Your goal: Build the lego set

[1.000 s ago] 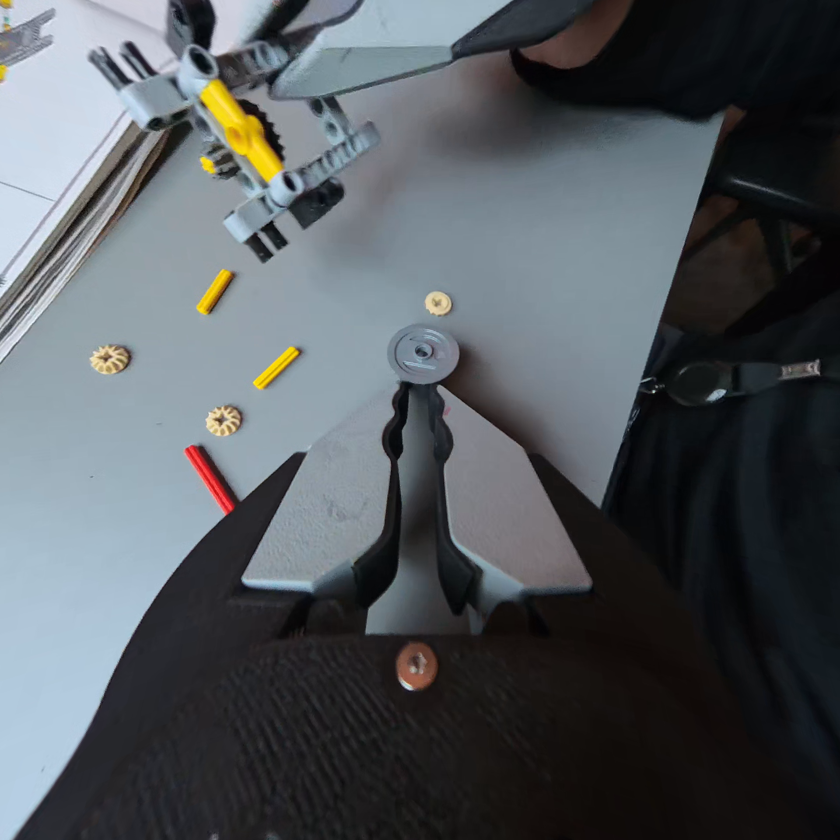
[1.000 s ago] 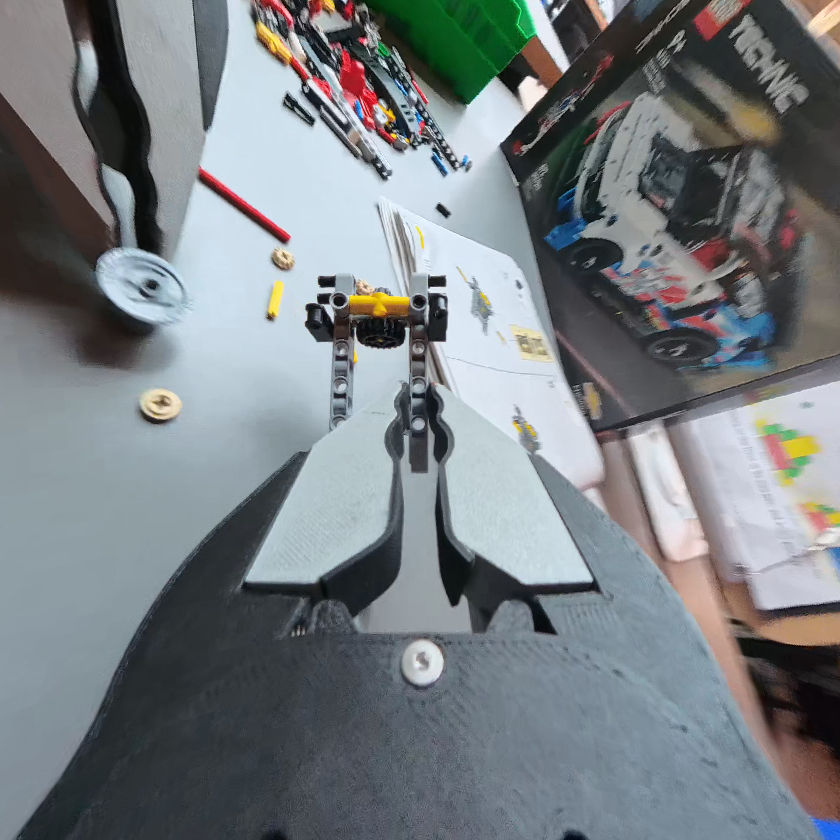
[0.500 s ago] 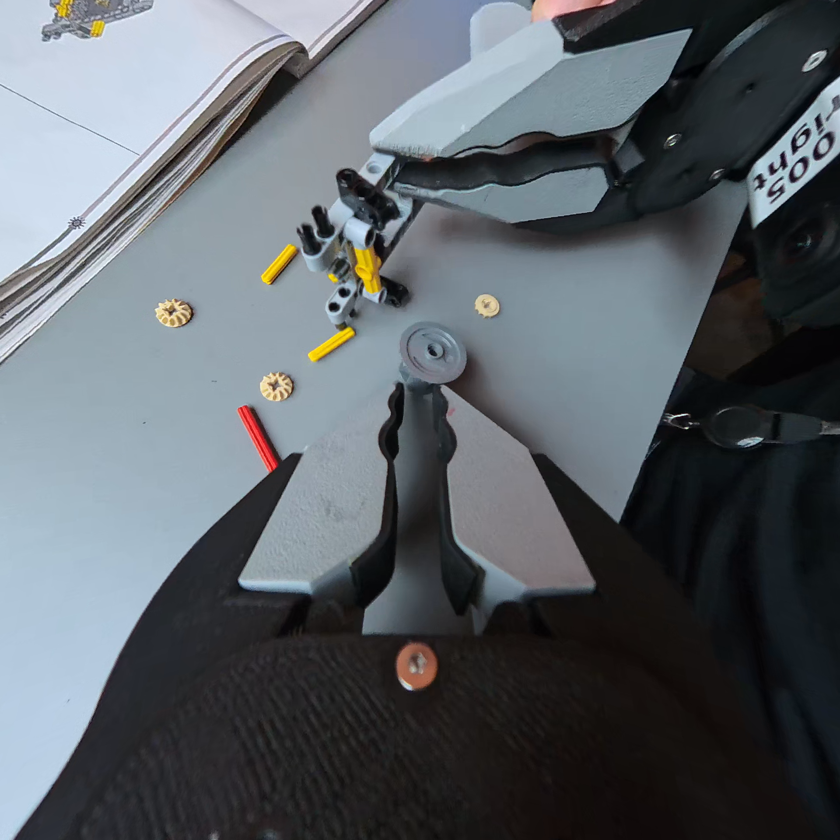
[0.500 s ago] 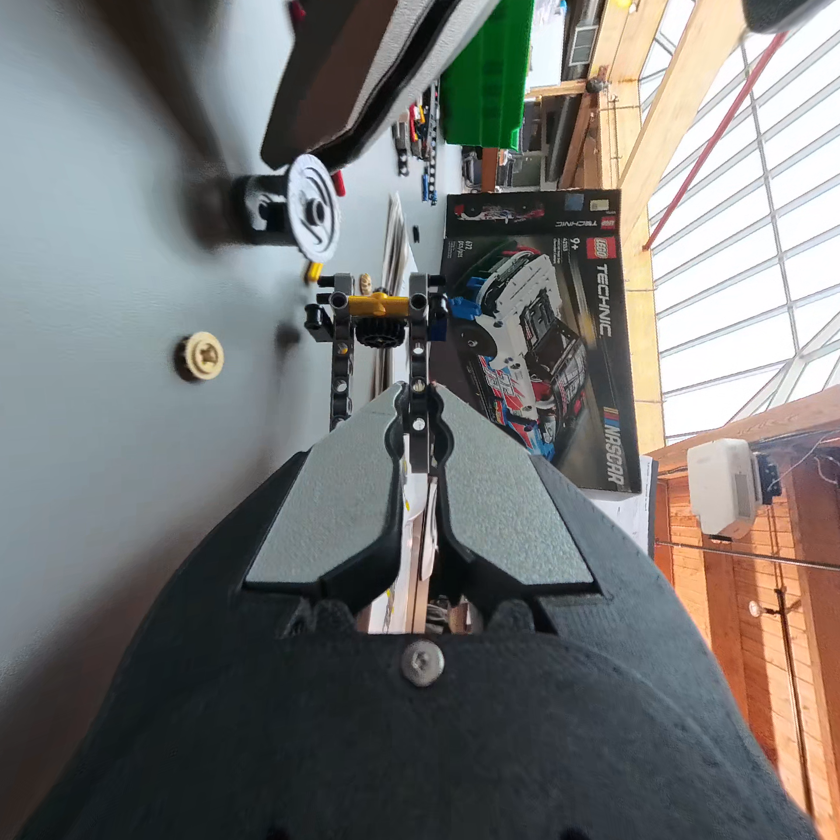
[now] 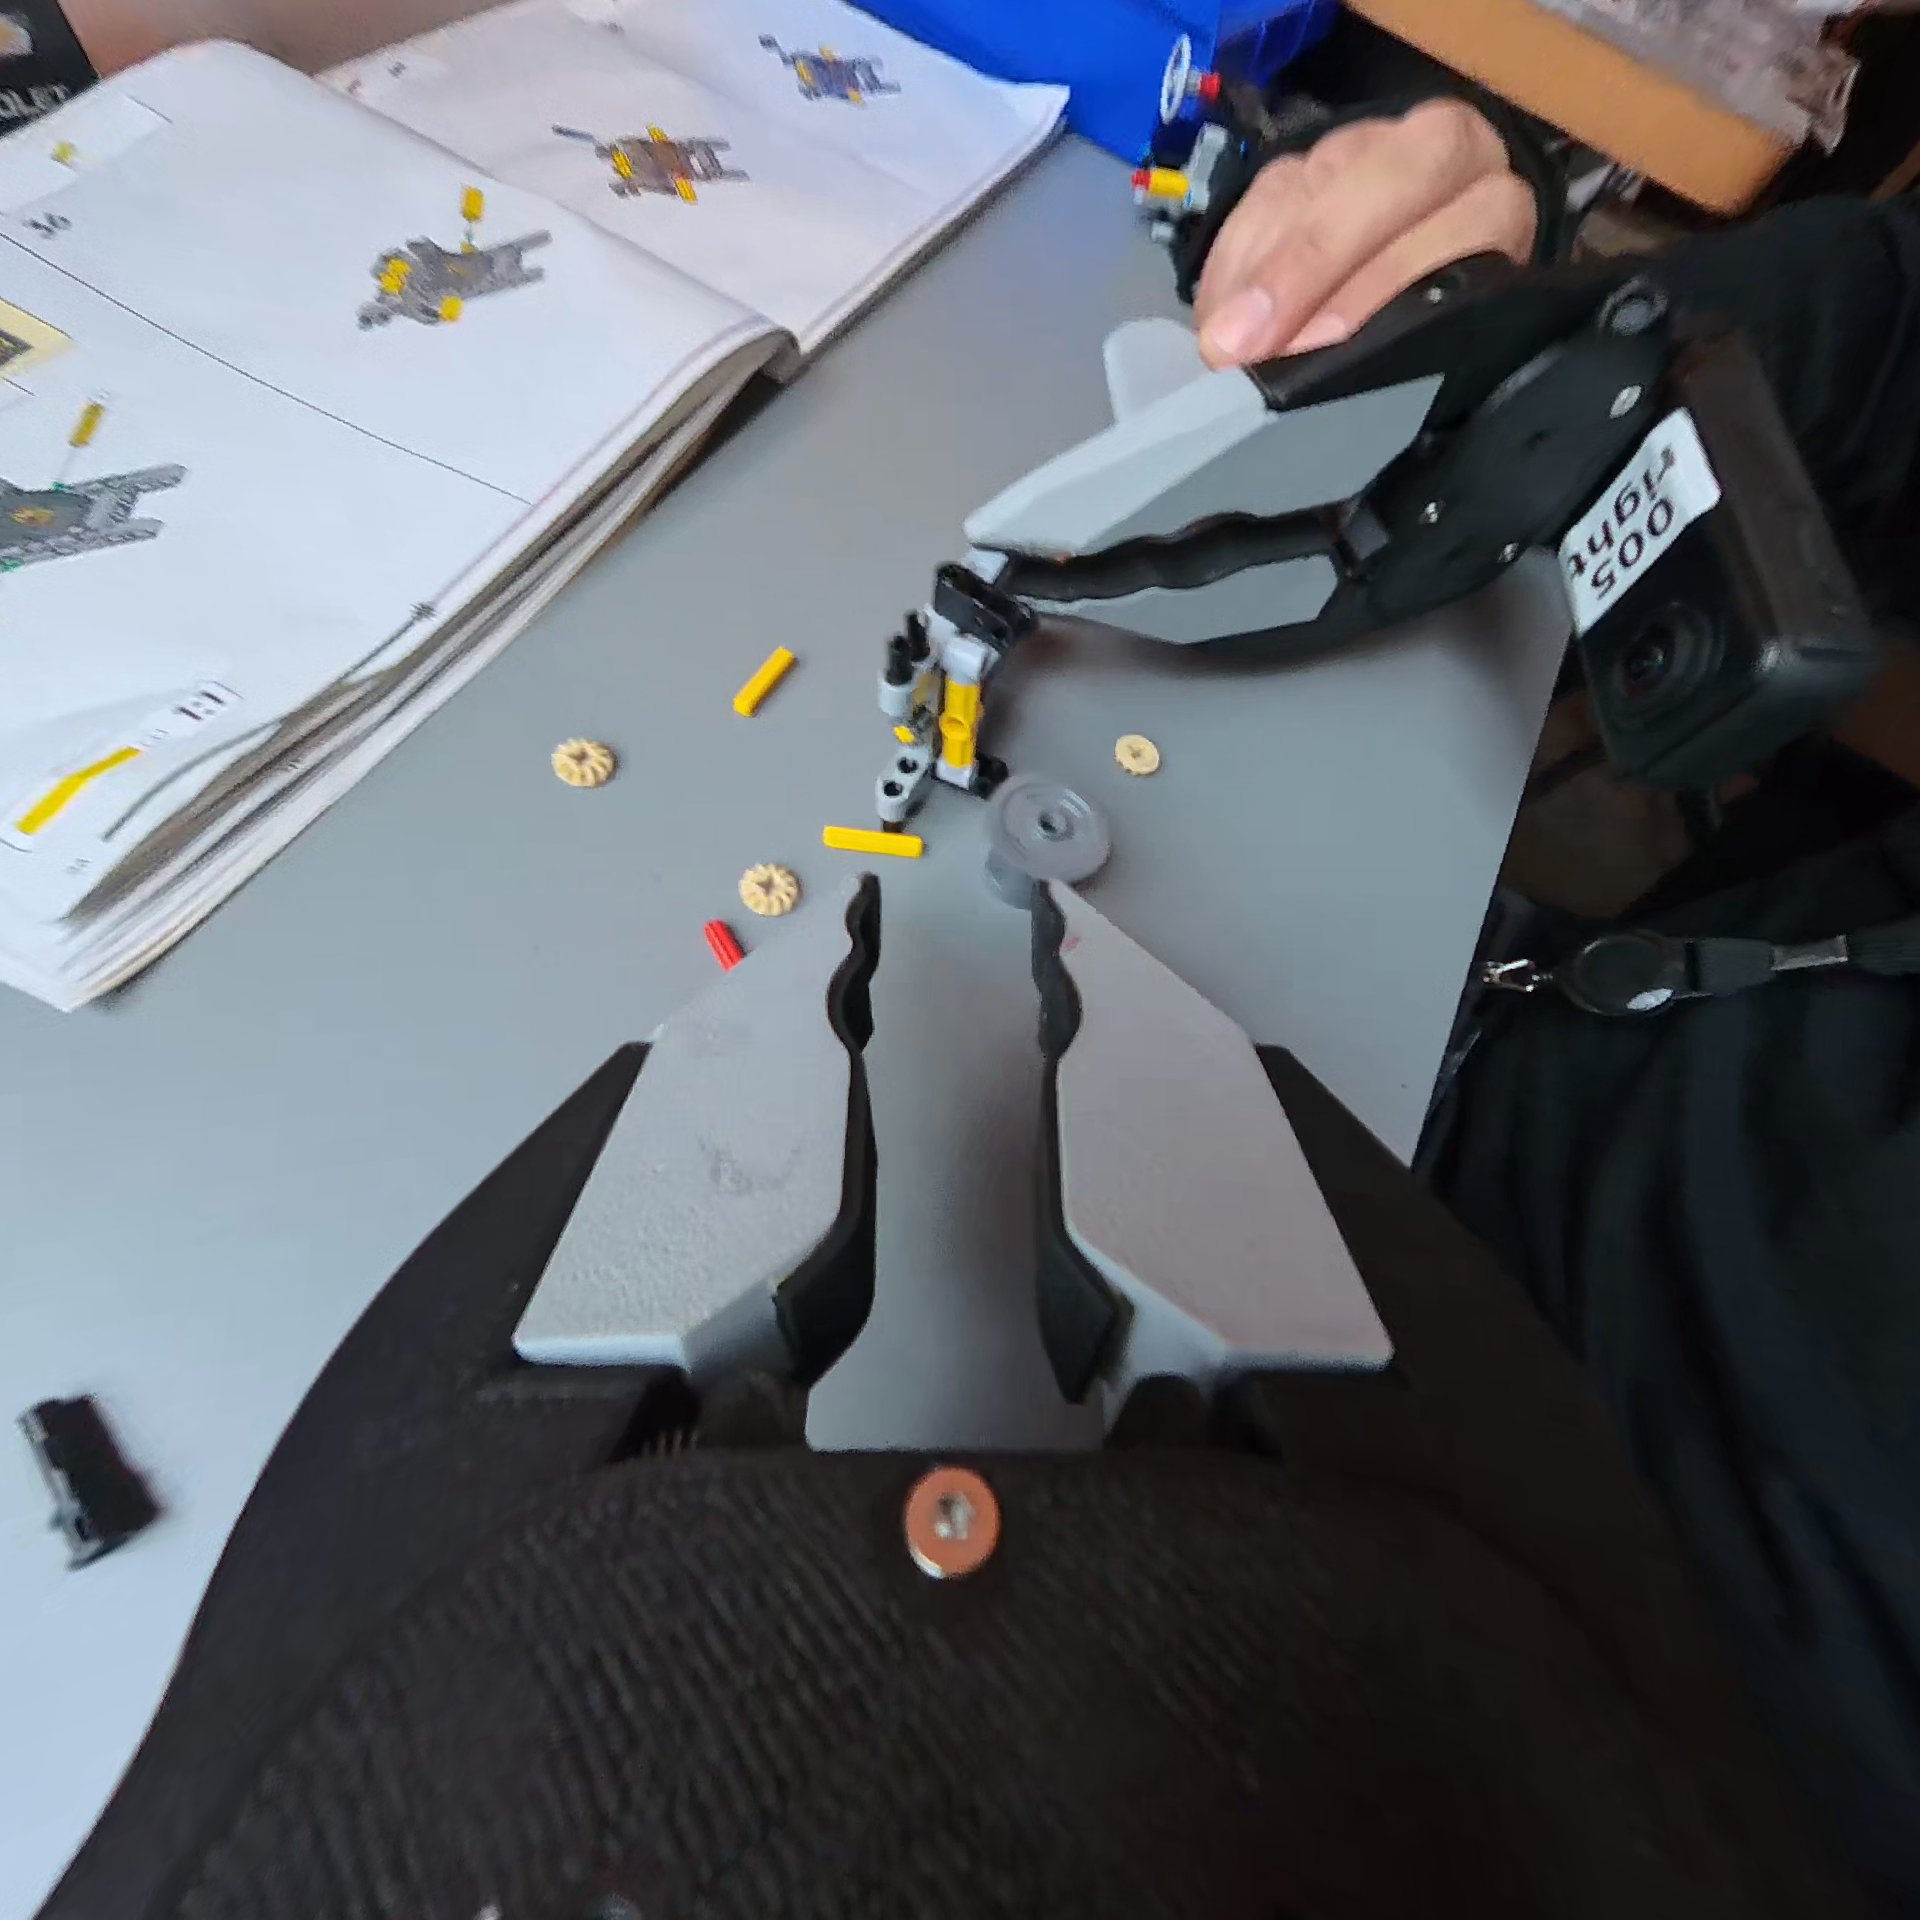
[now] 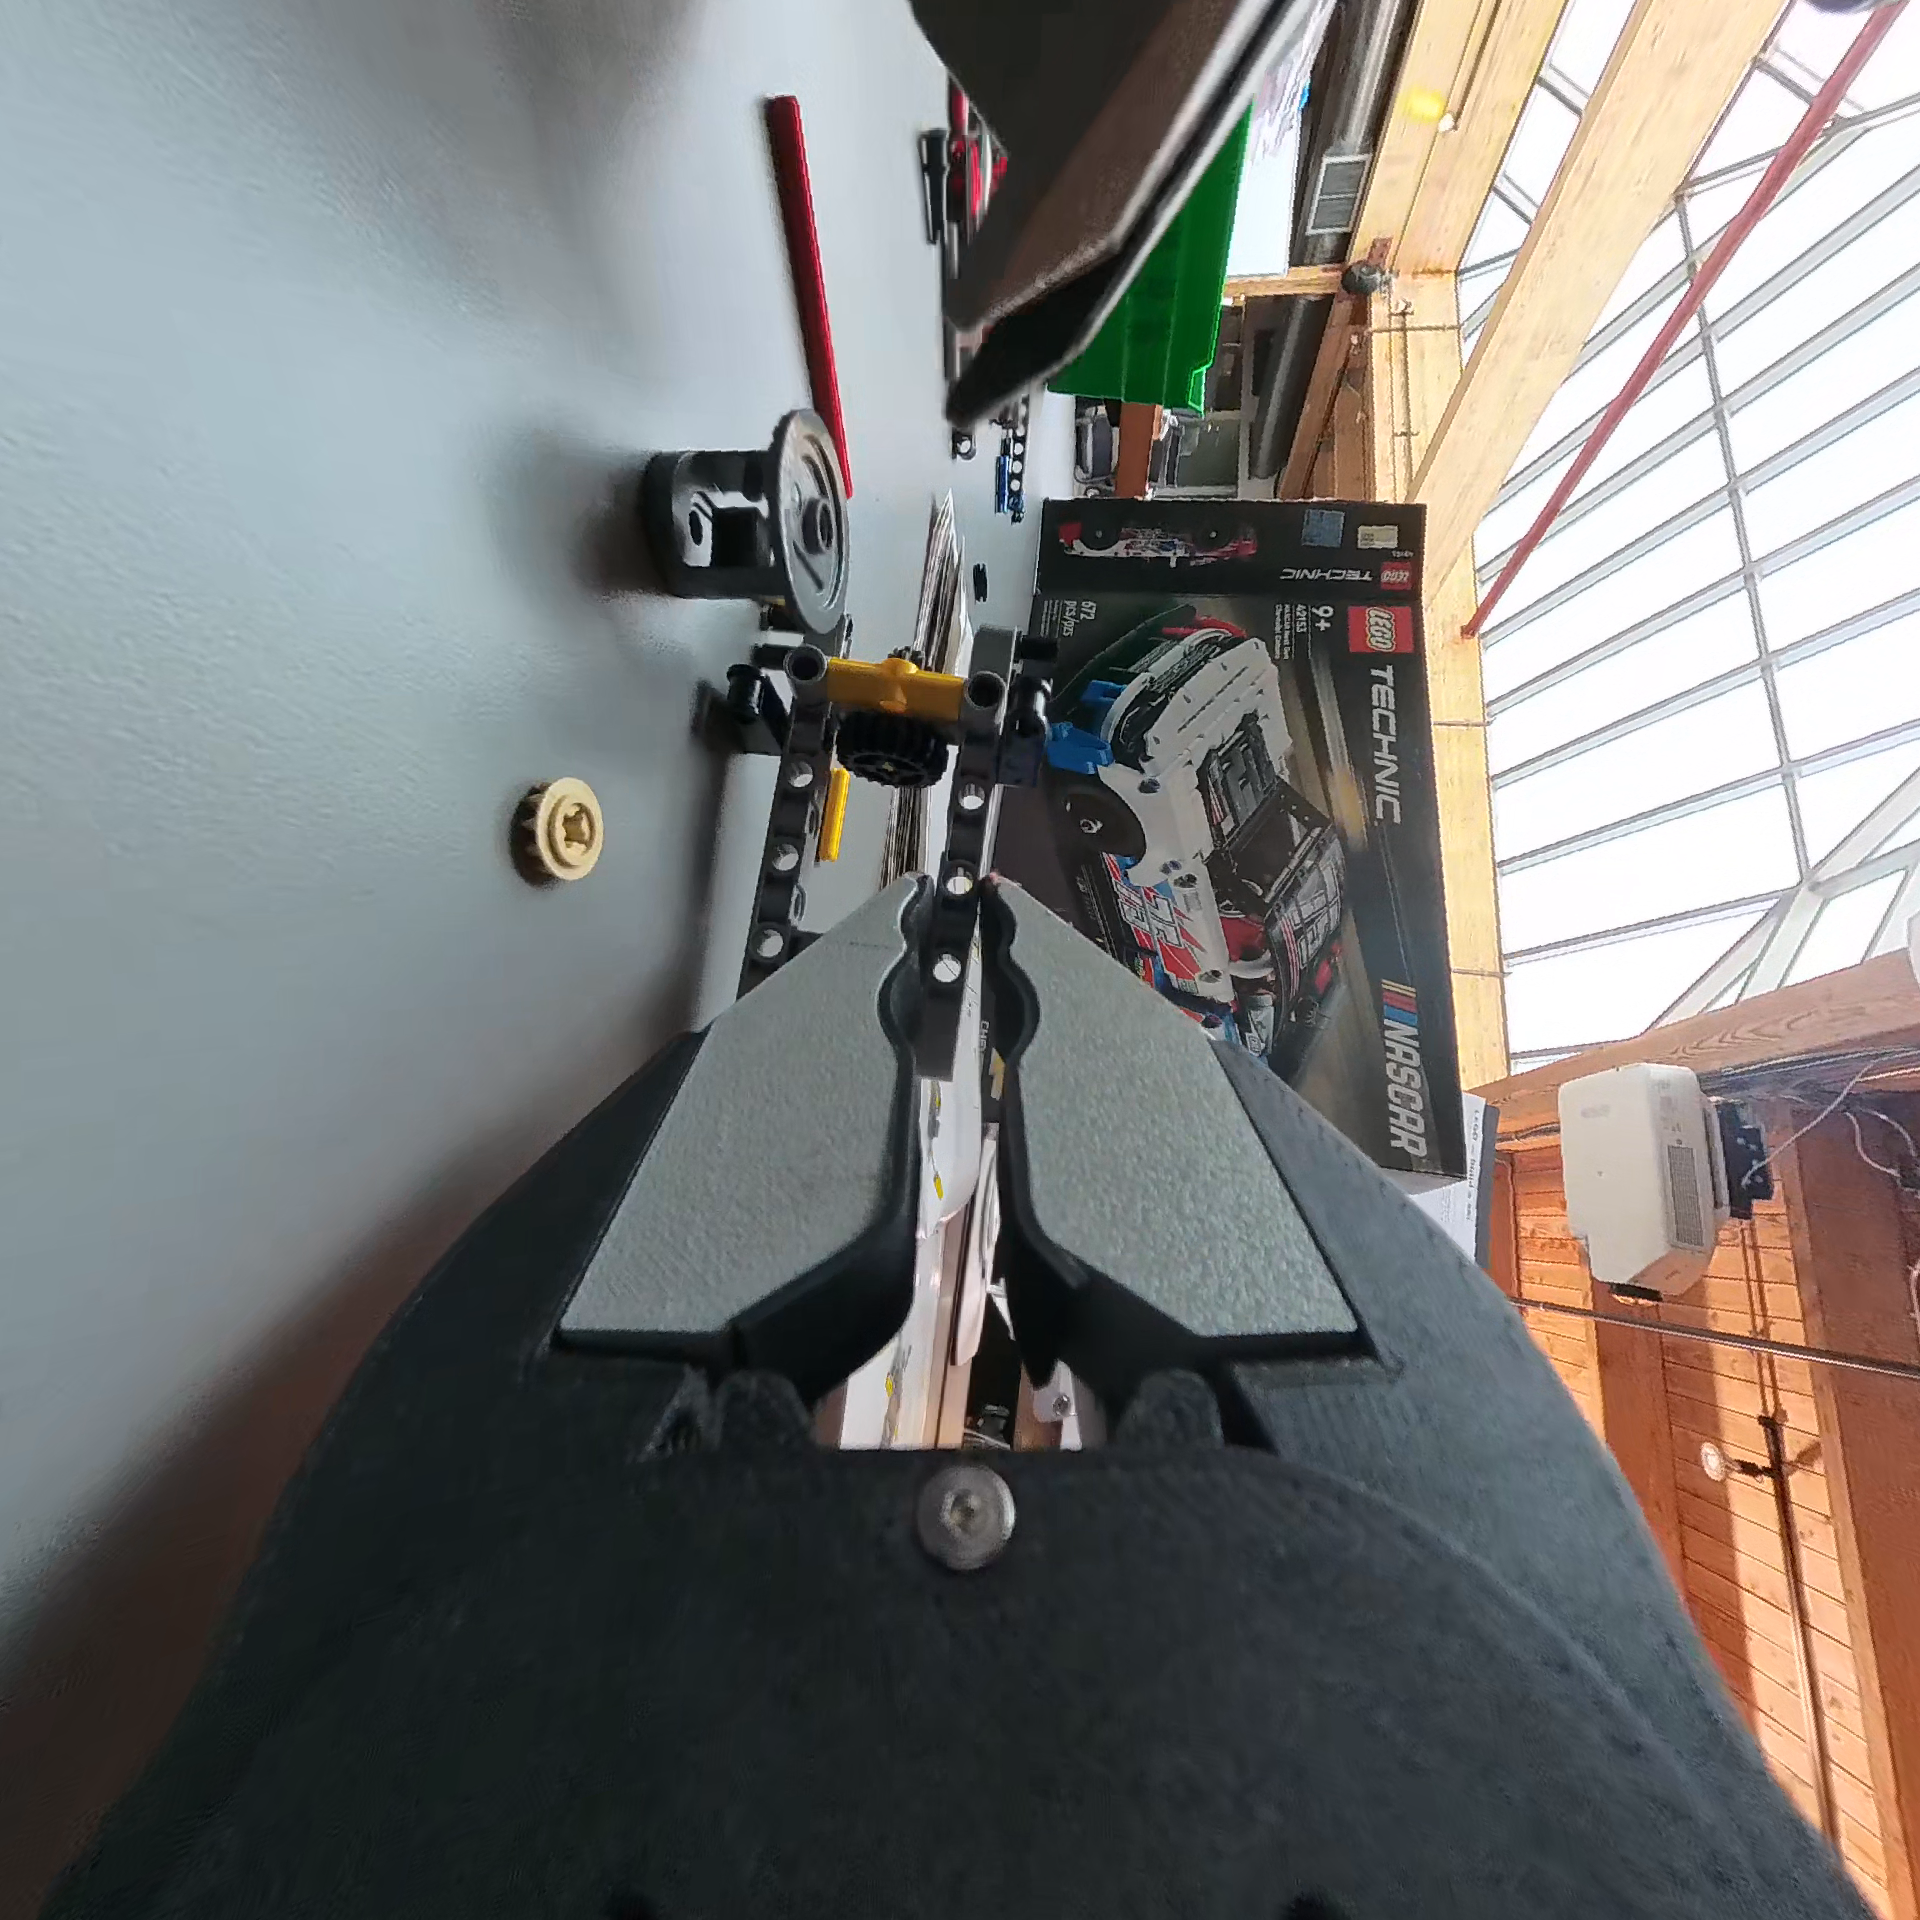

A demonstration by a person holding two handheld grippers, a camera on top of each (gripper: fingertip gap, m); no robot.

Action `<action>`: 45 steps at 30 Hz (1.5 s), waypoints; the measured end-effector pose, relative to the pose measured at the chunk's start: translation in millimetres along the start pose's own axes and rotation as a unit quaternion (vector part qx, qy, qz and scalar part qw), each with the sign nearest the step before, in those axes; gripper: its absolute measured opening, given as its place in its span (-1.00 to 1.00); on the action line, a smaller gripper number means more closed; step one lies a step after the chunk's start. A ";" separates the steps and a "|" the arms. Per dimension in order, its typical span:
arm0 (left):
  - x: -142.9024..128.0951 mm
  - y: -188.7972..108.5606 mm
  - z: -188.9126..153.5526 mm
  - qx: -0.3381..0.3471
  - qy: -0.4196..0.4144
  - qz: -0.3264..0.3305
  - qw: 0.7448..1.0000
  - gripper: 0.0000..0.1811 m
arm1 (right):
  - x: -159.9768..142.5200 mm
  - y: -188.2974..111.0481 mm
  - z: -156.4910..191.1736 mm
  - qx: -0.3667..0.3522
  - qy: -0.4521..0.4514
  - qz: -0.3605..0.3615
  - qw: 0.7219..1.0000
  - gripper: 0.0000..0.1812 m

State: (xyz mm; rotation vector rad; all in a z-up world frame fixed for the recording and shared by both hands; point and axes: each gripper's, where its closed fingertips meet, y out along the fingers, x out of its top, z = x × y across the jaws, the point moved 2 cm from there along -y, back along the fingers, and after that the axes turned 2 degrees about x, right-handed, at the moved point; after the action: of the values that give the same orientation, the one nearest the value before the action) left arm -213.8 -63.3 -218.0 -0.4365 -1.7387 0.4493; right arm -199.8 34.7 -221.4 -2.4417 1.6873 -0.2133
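Note:
My right gripper is shut on a grey beam of the small lego assembly, which has two grey beams, a yellow cross piece and a black gear. Its far end rests on the grey table. The left wrist view shows that gripper holding the assembly upright. My left gripper is open and empty. A grey round disc piece stands on the table just ahead of its right fingertip. The disc also shows in the right wrist view.
Loose on the table: two yellow axles, tan gears, a red axle, a black piece. An open instruction booklet lies at the left. The set's box stands beyond. The table edge runs at the right. My hands' fingertips stand some 8 cm from each other. The red axle is closer to my left gripper, around 4 cm from its tips; the right tips are 10 cm off.
My left gripper opened and let go of the grey disc piece, which now stands on the table, and drew back. My right gripper kept its hold and set the assembly's end down.

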 end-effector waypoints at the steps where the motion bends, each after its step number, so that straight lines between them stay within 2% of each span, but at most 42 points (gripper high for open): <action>1: 3.2 -1.2 4.2 -0.003 -0.005 -0.006 1.000 -0.70 | 0.4 -0.2 -0.2 0.000 0.002 -0.002 1.000 -0.95; 8: 5.2 7.1 20.7 -0.031 -0.014 -0.005 0.999 -0.70 | 0.2 -1.7 0.1 0.000 0.003 -0.004 1.000 -0.95; 14: 6.4 3.5 16.0 -0.032 0.005 -0.019 0.999 -0.74 | -0.8 -1.8 -0.5 0.000 0.007 -0.003 1.000 -0.90; 24: 0.3 7.7 11.7 -0.033 0.017 0.005 0.999 -0.71 | -4.4 -2.7 -1.0 0.003 0.019 0.001 1.000 -0.86; 30: -1.8 5.3 1.2 -0.059 0.006 0.004 0.998 -0.70 | -3.7 -3.4 -0.2 0.005 0.021 0.000 1.000 -0.85; 45: -3.0 2.8 -1.9 -0.068 -0.006 0.001 0.998 -0.70 | -8.2 -8.4 1.2 0.017 0.047 -0.002 0.999 -0.82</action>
State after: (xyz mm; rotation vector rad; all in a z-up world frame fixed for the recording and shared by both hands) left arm -211.2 -62.3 -221.6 -0.5334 -1.7873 0.3354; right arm -194.7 45.4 -220.9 -2.4462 1.7026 -0.3597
